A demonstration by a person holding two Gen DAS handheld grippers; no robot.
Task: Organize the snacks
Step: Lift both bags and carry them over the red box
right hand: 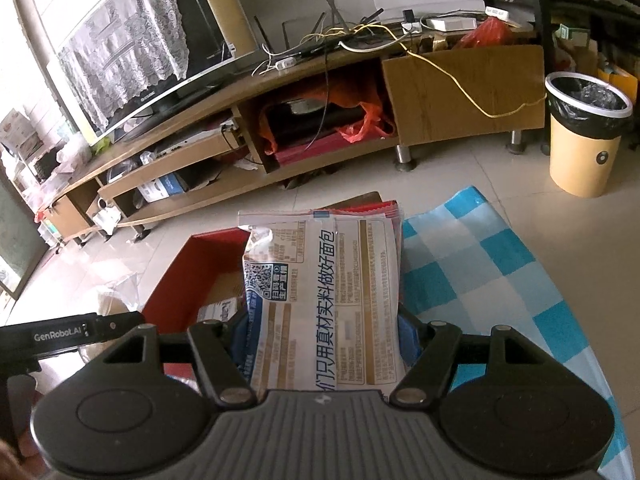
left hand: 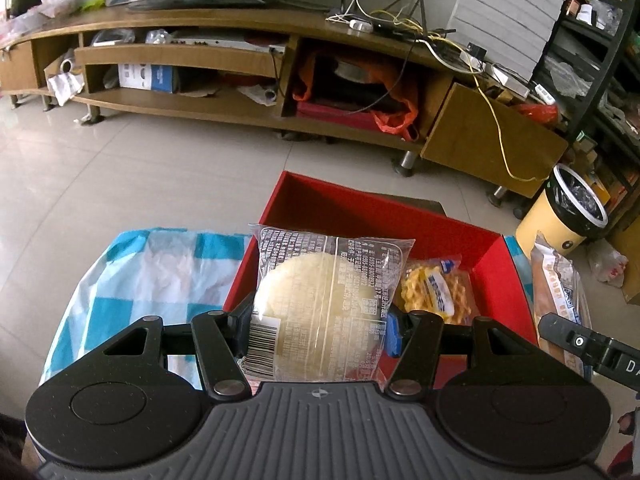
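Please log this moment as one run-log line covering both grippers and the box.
left gripper: shut on round cake packet | right gripper: shut on bread packet | red box: open, yellow snack packet inside

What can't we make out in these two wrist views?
- Left wrist: near part of the red box floor, hidden by the round pastry packet held in the left gripper.
- Right wrist: most of the box interior, hidden by the bread packet in the right gripper.
- Left wrist: the bread packet, cut off by the right gripper's arm.
- Both: small print, too small to read.
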